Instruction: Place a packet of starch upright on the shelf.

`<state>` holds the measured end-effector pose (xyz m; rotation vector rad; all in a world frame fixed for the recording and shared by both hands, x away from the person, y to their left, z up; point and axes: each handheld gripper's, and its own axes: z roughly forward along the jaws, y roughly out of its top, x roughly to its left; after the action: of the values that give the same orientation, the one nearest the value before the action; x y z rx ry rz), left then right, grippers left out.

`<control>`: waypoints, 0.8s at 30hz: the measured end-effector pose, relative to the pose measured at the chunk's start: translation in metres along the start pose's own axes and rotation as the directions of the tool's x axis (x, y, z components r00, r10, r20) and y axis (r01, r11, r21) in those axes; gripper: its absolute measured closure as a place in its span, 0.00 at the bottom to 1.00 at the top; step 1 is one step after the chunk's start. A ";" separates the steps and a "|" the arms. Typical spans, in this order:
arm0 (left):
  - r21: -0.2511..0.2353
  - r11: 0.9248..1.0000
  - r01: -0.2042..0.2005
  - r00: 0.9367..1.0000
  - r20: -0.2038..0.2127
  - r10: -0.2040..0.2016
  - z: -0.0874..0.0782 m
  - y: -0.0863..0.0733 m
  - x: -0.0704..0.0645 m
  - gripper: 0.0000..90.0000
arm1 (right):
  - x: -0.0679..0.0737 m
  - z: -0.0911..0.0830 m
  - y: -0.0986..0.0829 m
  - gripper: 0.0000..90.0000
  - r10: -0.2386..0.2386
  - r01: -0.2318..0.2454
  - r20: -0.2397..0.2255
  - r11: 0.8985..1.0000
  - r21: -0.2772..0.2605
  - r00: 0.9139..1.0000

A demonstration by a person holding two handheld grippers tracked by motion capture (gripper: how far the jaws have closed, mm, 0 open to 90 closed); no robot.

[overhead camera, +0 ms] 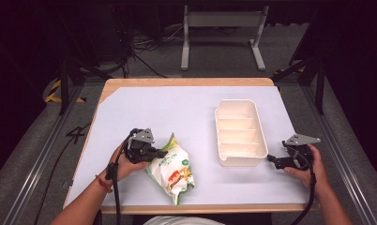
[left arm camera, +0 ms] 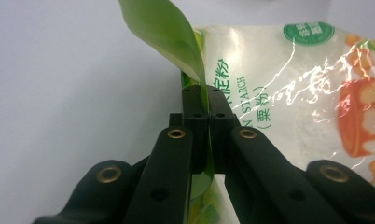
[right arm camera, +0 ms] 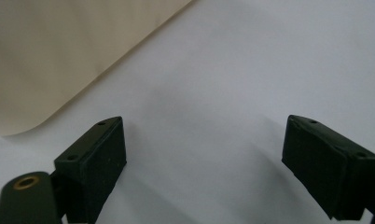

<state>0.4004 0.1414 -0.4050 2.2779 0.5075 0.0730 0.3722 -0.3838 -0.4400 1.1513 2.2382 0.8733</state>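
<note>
A bag of corn starch point(overhead camera: 172, 169), white with green edges and an orange picture, lies on the white table sheet point(overhead camera: 177, 112) at the front left. My left gripper point(overhead camera: 154, 152) is shut on the bag's green edge point(left arm camera: 202, 93), which curls up above the jaws in the left gripper view. A cream tray point(overhead camera: 238, 132) with several slots stands right of centre. My right gripper point(overhead camera: 272, 161) hovers open just right of the tray's near corner, with nothing between its pads point(right arm camera: 94, 154); the tray's wall point(right arm camera: 59, 51) fills the upper left of the right gripper view.
The wooden table edge point(overhead camera: 186, 81) frames the sheet. A metal stand point(overhead camera: 222, 28) and cables lie on the floor beyond the table. Bare sheet spreads across the back half and between bag and tray.
</note>
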 end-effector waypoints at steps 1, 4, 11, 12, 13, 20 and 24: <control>-0.005 1.000 -0.013 1.000 -0.022 0.013 -0.003 0.003 -0.001 0.99 | 0.000 0.000 0.000 0.15 0.003 -0.003 0.000 1.000 0.000 1.000; -0.011 0.999 -0.036 0.998 -0.061 0.035 -0.010 0.012 -0.003 0.99 | 0.001 -0.001 0.000 0.15 0.000 0.000 -0.001 1.000 -0.001 1.000; -0.065 0.995 -0.082 0.991 -0.112 0.074 -0.025 0.029 -0.004 0.99 | 0.000 -0.001 0.001 0.15 -0.003 0.003 -0.006 1.000 -0.001 1.000; -0.091 0.991 -0.100 0.989 -0.119 0.089 -0.027 0.031 -0.006 0.99 | 0.000 -0.001 0.001 0.15 -0.003 0.003 -0.004 1.000 -0.002 1.000; -0.102 0.988 -0.118 0.987 -0.121 0.106 -0.029 0.034 -0.008 0.99 | 0.000 -0.001 0.001 0.15 -0.001 0.001 -0.005 1.000 -0.005 1.000; -0.119 0.976 -0.184 0.974 -0.154 0.165 -0.038 0.055 -0.012 0.99 | -0.002 -0.002 0.000 0.15 0.012 -0.012 -0.001 1.000 -0.010 1.000; -0.138 0.967 -0.215 0.969 -0.154 0.193 -0.041 0.064 -0.015 0.99 | -0.002 -0.004 0.000 0.15 0.013 -0.013 -0.004 1.000 -0.014 1.000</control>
<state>0.3994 0.1255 -0.3293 2.1753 0.3240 0.3649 0.3713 -0.3869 -0.4371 1.1595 2.2265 0.8954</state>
